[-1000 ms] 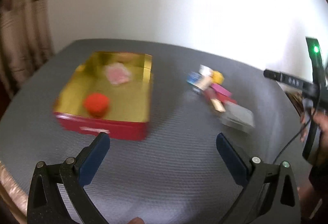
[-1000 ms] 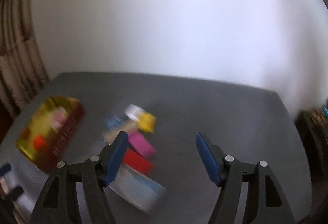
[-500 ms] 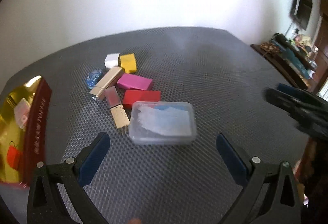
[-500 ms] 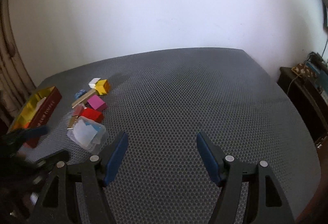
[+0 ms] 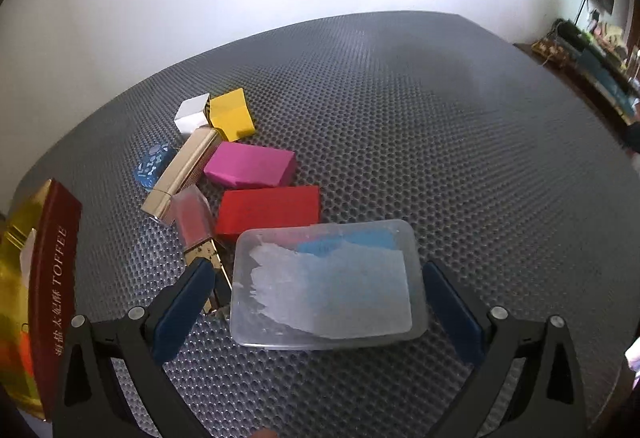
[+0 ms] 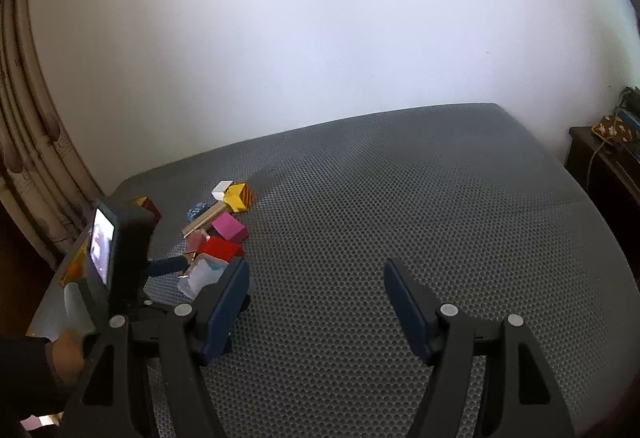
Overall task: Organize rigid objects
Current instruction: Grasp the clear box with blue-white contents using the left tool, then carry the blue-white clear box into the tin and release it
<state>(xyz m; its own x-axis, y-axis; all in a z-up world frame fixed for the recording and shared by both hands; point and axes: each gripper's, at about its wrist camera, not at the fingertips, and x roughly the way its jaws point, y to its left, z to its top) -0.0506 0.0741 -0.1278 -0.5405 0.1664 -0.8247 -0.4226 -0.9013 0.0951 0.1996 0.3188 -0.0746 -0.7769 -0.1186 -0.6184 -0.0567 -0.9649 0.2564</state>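
A clear plastic box (image 5: 324,286) with blue and white contents lies flat on the grey mat. My left gripper (image 5: 316,270) straddles it and its jaws are closing; the pads stand beside the box's short ends without pressing. Behind the box lie a red box (image 5: 268,211), a magenta box (image 5: 250,163), a yellow box (image 5: 232,117), a white cube (image 5: 192,117), a gold tube (image 5: 184,169) and a pink-capped lipstick (image 5: 194,222). A red toffee tin (image 5: 52,278) with a gold inside stands at the left. My right gripper (image 6: 316,265) is open over bare mat, with nothing between its fingers.
The left gripper's camera body (image 6: 120,250) and a hand (image 6: 68,354) fill the lower left of the right wrist view. A small blue patterned piece (image 5: 152,165) lies by the gold tube. A curtain (image 6: 24,157) hangs at the left; a dark cabinet (image 6: 600,165) stands at the right.
The left view swung from the toffee tin to the pile, then sank closer until the clear box lay between the fingers. In the right view the left gripper came in at the left.
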